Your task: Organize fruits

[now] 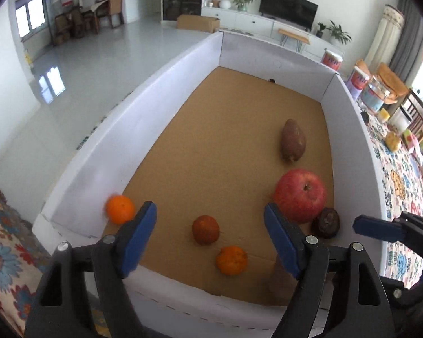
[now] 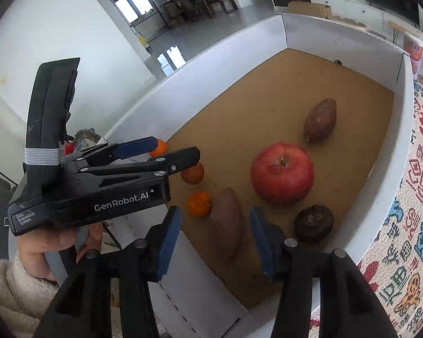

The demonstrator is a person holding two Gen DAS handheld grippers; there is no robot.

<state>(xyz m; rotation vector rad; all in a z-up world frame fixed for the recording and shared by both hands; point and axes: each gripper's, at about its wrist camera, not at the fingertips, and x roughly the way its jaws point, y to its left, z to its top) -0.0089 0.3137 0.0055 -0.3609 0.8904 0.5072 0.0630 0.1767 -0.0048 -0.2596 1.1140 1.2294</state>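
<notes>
The fruits lie loose on the brown cardboard floor of a wide, white-walled box [image 1: 143,107], which stands on a surface covered with a patterned cloth [image 2: 409,242].

A big red apple [image 1: 300,194] sits near the box's right wall, and just beside it — touching or nearly so — is a dark, wrinkled round fruit [image 1: 326,222]. Beyond the apple, apart from it, a brown sweet potato [image 1: 293,140] lies lengthwise. A second sweet potato [image 2: 227,222] lies close to the near wall; the right wrist view shows it plainly, just beside a mottled orange [image 1: 231,259]. A little past that orange is a darker, reddish-brown round fruit [image 1: 205,229], apart from it. A bright orange [image 1: 120,209] rests in the near left corner, against the white wall.

The left tongs [image 1: 210,242] hang over the near edge of the box with the jaws wide apart and nothing between the blue pads; the reddish-brown fruit shows in the gap below them. The right tongs [image 2: 215,239] stand partly open — empty too, above the near sweet potato.

In the right wrist view a hand [image 2: 56,242] in a fleecy cream sleeve holds the left tool's handle.
</notes>
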